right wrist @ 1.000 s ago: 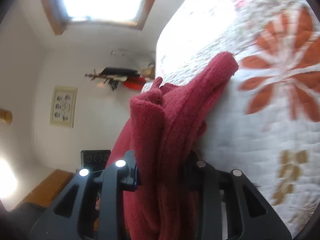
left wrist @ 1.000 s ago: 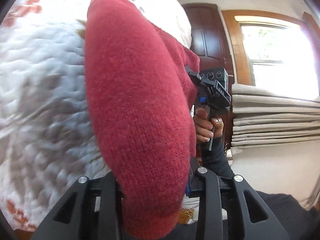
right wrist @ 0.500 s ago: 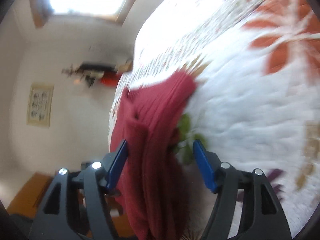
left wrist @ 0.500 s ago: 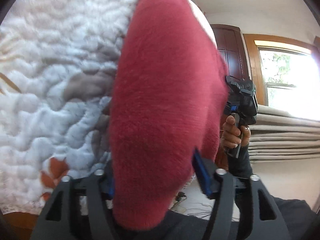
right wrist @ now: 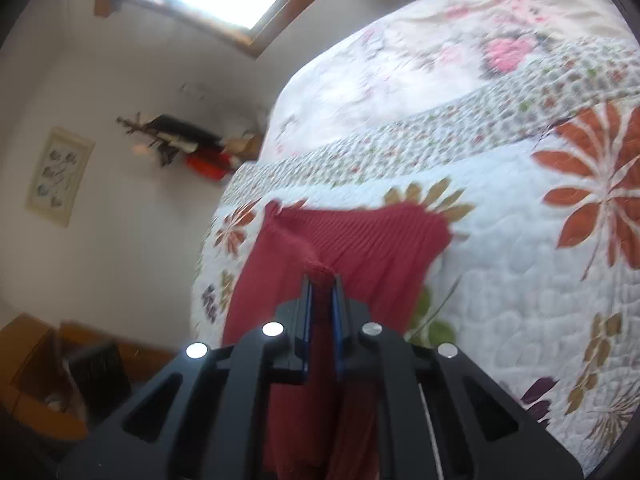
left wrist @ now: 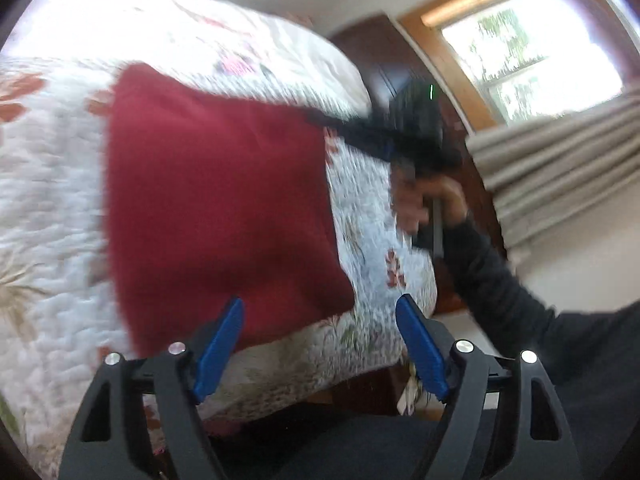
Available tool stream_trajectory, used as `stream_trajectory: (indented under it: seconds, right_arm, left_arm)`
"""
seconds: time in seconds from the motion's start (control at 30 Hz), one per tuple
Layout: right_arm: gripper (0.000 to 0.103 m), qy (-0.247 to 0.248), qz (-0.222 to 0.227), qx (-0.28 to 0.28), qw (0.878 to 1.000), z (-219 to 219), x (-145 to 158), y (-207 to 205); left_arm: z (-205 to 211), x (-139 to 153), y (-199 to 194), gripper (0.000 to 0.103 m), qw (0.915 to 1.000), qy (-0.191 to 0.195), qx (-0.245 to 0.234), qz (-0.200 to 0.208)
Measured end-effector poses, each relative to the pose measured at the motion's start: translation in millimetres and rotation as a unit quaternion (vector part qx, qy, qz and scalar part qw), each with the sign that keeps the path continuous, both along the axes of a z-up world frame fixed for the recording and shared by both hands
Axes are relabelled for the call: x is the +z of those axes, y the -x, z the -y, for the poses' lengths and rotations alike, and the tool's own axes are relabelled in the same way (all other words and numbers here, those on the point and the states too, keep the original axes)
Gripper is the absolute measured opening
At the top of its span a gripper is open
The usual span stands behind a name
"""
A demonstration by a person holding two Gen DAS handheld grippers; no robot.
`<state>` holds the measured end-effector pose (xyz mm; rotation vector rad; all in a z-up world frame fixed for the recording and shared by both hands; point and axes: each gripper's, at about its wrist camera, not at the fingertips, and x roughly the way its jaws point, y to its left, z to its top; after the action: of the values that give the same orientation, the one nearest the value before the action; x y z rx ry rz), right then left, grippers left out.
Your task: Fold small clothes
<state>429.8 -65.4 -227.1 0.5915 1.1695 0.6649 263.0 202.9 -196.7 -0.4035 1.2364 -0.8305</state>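
Note:
A red knit garment [left wrist: 216,200] lies spread on the floral quilt [left wrist: 48,208] near the bed's corner. My left gripper [left wrist: 320,340] is open just short of the garment's near edge, and its blue pads [left wrist: 220,344] hold nothing. In the right wrist view the garment [right wrist: 360,248] lies flat on the quilt [right wrist: 520,280] with a raised fold at its near side. My right gripper [right wrist: 322,280] is shut on that fold. The left wrist view shows the right gripper blurred at the garment's far right corner, held by a hand [left wrist: 436,200].
The bed's edge and corner [left wrist: 416,300] drop off to the right. Beyond stand a dark wooden door [left wrist: 372,60], a window [left wrist: 532,44] and grey curtains [left wrist: 560,168]. A dark sleeve [left wrist: 500,288] crosses the right side. A wall shelf [right wrist: 184,140] and wooden furniture [right wrist: 36,380] are left of the bed.
The garment has gone from hanging between both grippers to lying on the quilt. My left gripper opened and drew back from it. My right gripper opened briefly and is shut again on a fold.

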Motion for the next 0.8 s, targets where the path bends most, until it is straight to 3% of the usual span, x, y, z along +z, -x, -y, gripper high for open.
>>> stream_trajectory:
  seconds: [0.13, 0.2, 0.23, 0.27, 0.33, 0.43, 0.5, 0.57, 0.63, 0.7, 0.77, 0.8]
  right_arm:
    - [0.008, 0.056, -0.053, -0.034, 0.996, 5.6, -46.5, -8.1]
    - [0.012, 0.044, -0.046, -0.038, 0.997, 5.5, -42.6, -2.6]
    - [0.021, 0.043, -0.031, -0.044, 0.998, 6.7, -32.4, 2.7]
    - [0.023, 0.054, -0.016, -0.051, 0.997, 7.6, -21.8, 8.0]
    - [0.023, 0.078, 0.021, -0.057, 0.995, 7.4, 6.4, 24.8]
    - [0.023, 0.061, 0.046, -0.009, 0.997, -15.0, 31.0, 57.8]
    - [0.023, 0.080, 0.039, 0.026, 0.996, -36.0, 21.4, 74.8]
    - [0.022, 0.094, 0.007, 0.025, 0.995, -39.6, -4.3, 80.6]
    - [0.000, 0.125, -0.001, 0.013, 0.992, -37.4, -24.6, 83.1]
    - [0.000, 0.121, -0.013, -0.006, 0.993, -31.0, -32.2, 86.3]
    - [0.000, 0.128, -0.006, -0.011, 0.992, -30.8, -17.9, 94.6]
    - [0.008, 0.135, 0.007, -0.008, 0.991, -33.5, -6.8, 102.5]
  left_arm:
    - [14.4, -34.1, -4.0, 0.078, 0.9990, -0.008, -0.017, -0.040]
    - [11.4, -39.6, -4.5, 0.078, 0.9984, -0.005, -0.018, -0.054]
    - [8.4, -38.9, -2.7, 0.078, 0.9983, -0.002, -0.017, -0.056]
    - [3.1, -33.6, -0.3, 0.078, 0.9986, 0.006, -0.015, -0.051]
    - [-15.7, -21.7, -3.3, 0.081, 0.9990, 0.024, -0.006, -0.038]
    - [-49.0, -3.1, -24.0, 0.090, 0.9968, 0.067, 0.043, -0.012]
    - [-60.7, -4.6, -42.7, 0.090, 0.9942, 0.082, 0.069, -0.010]
    - [-64.1, -14.2, -62.7, 0.090, 0.9916, 0.096, 0.085, -0.014]
    - [-60.7, -29.8, -78.7, 0.090, 0.9923, 0.089, 0.083, -0.024]
    - [-48.0, -55.9, -87.4, 0.089, 0.9932, 0.077, 0.073, -0.050]
    - [-42.1, -65.4, -88.9, 0.090, 0.9946, 0.058, 0.068, -0.052]
    - [-39.2, -61.3, -87.2, 0.090, 0.9953, 0.053, 0.067, -0.046]
